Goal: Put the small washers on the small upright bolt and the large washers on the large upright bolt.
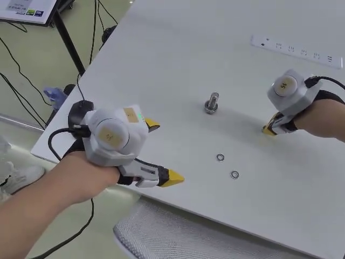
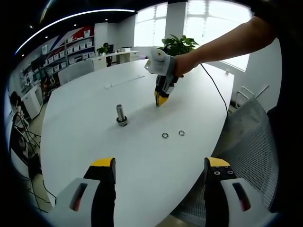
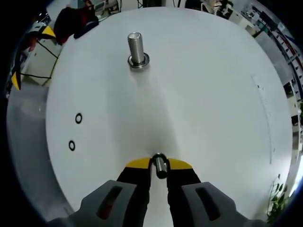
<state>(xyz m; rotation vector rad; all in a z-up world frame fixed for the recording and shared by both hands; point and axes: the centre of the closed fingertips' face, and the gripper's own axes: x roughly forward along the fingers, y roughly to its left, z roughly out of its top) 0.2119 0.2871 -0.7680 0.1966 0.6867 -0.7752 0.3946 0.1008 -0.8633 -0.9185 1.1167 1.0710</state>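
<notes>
Although the round cream cap on each gripper carries a faint printed mark, it is too blurred to read; the same goes for the printed sheet or screen (image 1: 24, 9) at the far left of the head view. A long white power strip (image 1: 297, 50) lies near the far edge of the white table (image 1: 161, 54), with no legible label

Surroundings: grey mesh chair back (image 1: 178, 234) against the near table edge, black cables (image 1: 16, 75) on the floor to the left, green potted plant (image 2: 179, 45) beyond the table. Washers and large bolt are in plain sight from both gripper views

Large grey threaded steel bolt (image 1: 212, 101): mid-table, upright, long axis vertical, with a metal ring at its base. One small silver washer (image 1: 220, 157) and a second washer (image 1: 234, 174) lie flat, near each other but apart, on the person's side of that bolt

Left gripper (image 1: 164, 151): yellow-tipped jaws wide apart, holding nothing, at the near-left table edge. Right gripper (image 1: 269, 129): tips down at the table to the right of the large bolt, jaws drawn together and clamped on a small grey metal bolt (image 3: 160, 166), its long axis in line with the jaws
</notes>
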